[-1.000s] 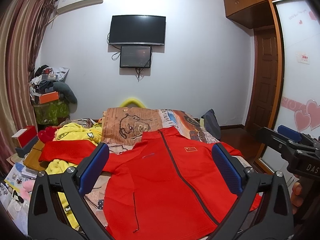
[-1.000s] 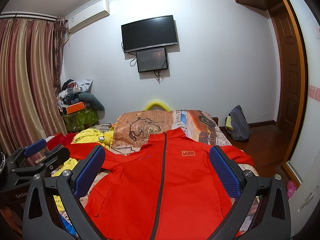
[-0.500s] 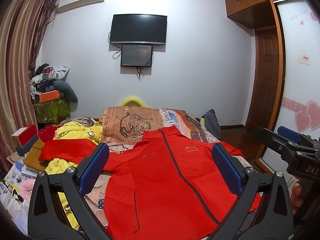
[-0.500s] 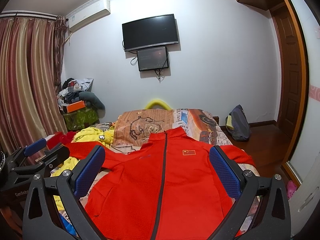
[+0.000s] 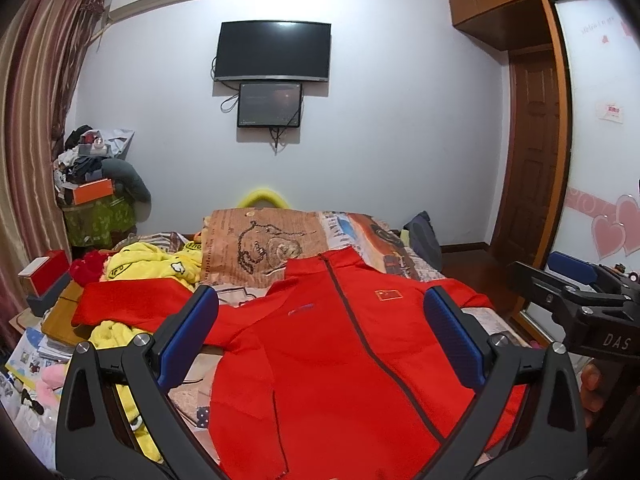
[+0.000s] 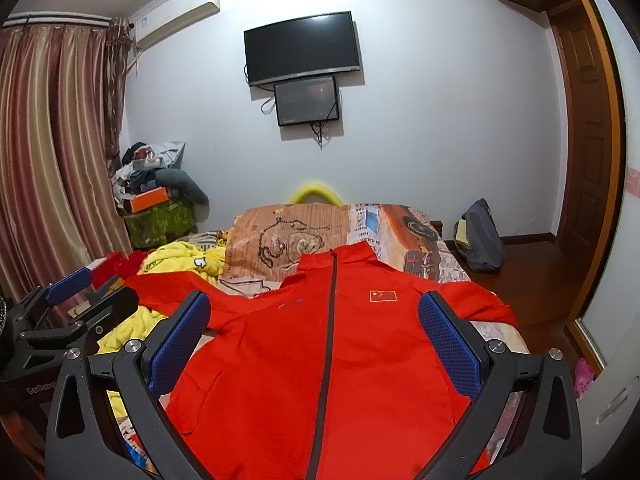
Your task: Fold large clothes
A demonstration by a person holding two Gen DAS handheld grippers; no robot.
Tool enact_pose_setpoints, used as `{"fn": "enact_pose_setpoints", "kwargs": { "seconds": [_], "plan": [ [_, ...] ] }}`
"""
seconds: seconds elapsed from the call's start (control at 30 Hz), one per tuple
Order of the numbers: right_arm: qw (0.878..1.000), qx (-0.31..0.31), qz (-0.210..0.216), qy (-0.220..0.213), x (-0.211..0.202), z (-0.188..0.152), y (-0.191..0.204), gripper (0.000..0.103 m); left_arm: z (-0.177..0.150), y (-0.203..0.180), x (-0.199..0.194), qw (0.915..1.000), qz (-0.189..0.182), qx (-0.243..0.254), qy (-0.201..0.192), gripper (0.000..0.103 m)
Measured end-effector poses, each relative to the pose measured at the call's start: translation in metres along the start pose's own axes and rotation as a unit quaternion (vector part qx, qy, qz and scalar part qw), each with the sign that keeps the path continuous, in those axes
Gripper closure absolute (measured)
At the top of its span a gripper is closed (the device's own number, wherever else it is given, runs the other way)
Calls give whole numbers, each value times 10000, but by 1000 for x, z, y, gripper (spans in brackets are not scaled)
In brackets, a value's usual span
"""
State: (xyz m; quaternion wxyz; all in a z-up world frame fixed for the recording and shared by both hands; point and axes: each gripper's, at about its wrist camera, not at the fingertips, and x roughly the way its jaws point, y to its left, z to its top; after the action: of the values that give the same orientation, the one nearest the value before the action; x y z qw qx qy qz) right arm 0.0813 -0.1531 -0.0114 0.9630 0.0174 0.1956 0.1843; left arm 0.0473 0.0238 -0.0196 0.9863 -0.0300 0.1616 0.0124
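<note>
1. Bed (image 5: 484, 316): a wide surface under a patterned, newsprint-style cover, running away from both cameras toward the far wall. It carries the garment.

2. Red jacket (image 5: 320, 344): lies flat and face up on the bed, directly ahead of and below both tools. Its long axis runs from the hem, nearest the cameras, to the stand-up collar at the far end. The fabric looks matte, soft and smooth. One sleeve (image 5: 132, 304) stretches out to the left over a yellow garment (image 5: 152, 264); the other sleeve (image 6: 480, 304) lies toward the right edge of the bed.

3. Left gripper (image 5: 322, 336): its blue ribbed pads stand wide apart, holding nothing, above the jacket's left half. It appears the nearer tool to the outstretched left sleeve.

4. Right gripper (image 6: 314, 332): likewise spread and empty, with textured blue pads, centred almost on the zip. It appears nearer the right sleeve and shoulder.

5. Zip (image 6: 328, 332): a dark, narrow line, closed to the collar, marking the jacket's midline and a likely reference for folding the sides inward.

6. Flag patch (image 6: 383, 295): a small rectangular emblem on the chest, right of the zip.
</note>
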Motion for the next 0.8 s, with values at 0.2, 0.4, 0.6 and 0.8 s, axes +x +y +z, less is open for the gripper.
{"fn": "enact_pose_setpoints", "kwargs": {
  "seconds": [0.2, 0.4, 0.6, 0.8],
  "plan": [
    [9998, -119, -16, 172, 31, 4, -1, 0, 7, 35, 36, 9995, 169, -88, 263, 0],
    [9990, -114, 18, 436, 65, 11, -10, 0, 21, 94, 80, 9955, 717, -300, 547, 0],
    [9965, -163, 116, 816, 105, 15, -20, 0, 28, 161, 121, 9891, 907, -668, 946, 0],
    [9913, -212, 83, 1294, 157, 9, -18, 0, 10, 226, 163, 9762, 705, -1213, 1655, 0]
  ]
}}
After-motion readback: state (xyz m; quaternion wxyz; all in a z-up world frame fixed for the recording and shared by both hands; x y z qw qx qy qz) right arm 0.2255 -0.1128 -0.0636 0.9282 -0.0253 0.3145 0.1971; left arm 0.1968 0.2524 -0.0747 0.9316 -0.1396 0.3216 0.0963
